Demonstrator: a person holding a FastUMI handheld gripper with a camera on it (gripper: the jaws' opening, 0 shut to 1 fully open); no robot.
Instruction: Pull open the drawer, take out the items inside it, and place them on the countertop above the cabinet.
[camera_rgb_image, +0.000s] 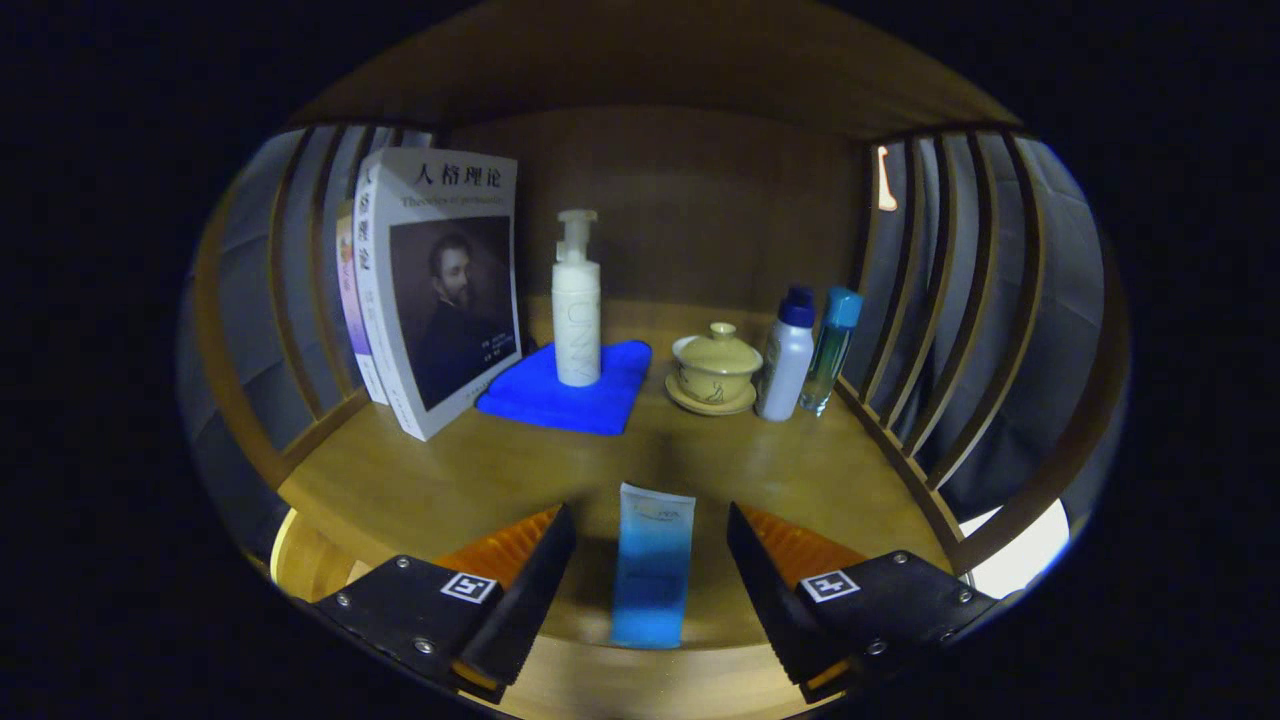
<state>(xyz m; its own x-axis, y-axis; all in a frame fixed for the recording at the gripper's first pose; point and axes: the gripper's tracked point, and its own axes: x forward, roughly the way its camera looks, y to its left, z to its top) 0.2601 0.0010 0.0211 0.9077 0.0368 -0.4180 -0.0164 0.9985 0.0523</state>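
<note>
A warm brown wooden countertop (440, 480) with slatted wooden side rails (950, 330) carries everything. A blue-and-clear plastic tube (652, 565) stands on it between the spread jaws, touching neither. Beyond the jaws to the left, upright white paperback books (440, 290) lean together. Straight ahead lies a folded blue cloth (565, 395). Right of it sit a yellow lidded ceramic teacup on its saucer (714, 370), a white bottle with blue cap (786, 355), and a clear green bottle (832, 350).
</note>
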